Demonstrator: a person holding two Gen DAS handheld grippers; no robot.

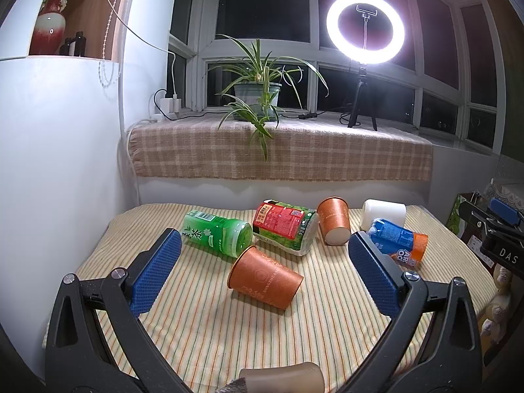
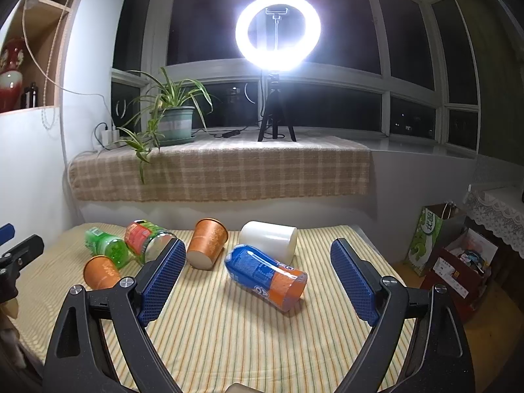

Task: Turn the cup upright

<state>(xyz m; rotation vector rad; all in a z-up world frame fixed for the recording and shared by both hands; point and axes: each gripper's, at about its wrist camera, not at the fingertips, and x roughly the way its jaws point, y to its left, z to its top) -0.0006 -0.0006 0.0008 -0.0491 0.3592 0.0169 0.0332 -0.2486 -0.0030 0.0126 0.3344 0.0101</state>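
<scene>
Several cups lie on their sides on the striped table (image 1: pixel 209 327). An orange paper cup (image 1: pixel 265 276) lies between my left gripper's (image 1: pixel 265 245) open jaws, a little ahead of them. A second orange cup (image 1: pixel 334 220), a green cup (image 1: pixel 217 234), a red-and-green cup (image 1: pixel 285 227), a white cup (image 1: pixel 383 215) and a blue-and-orange cup (image 1: pixel 398 240) lie behind. In the right wrist view the blue-and-orange cup (image 2: pixel 266 272) lies between my right gripper's (image 2: pixel 258 255) open jaws, with the white cup (image 2: pixel 268 239) behind it. Both grippers are empty.
A windowsill with a checked cloth (image 1: pixel 281 150), a potted plant (image 1: pixel 258 95) and a ring light on a tripod (image 1: pixel 365 29) stands behind the table. A wall is at the left. Bags and boxes (image 2: pixel 452 255) stand on the floor right of the table.
</scene>
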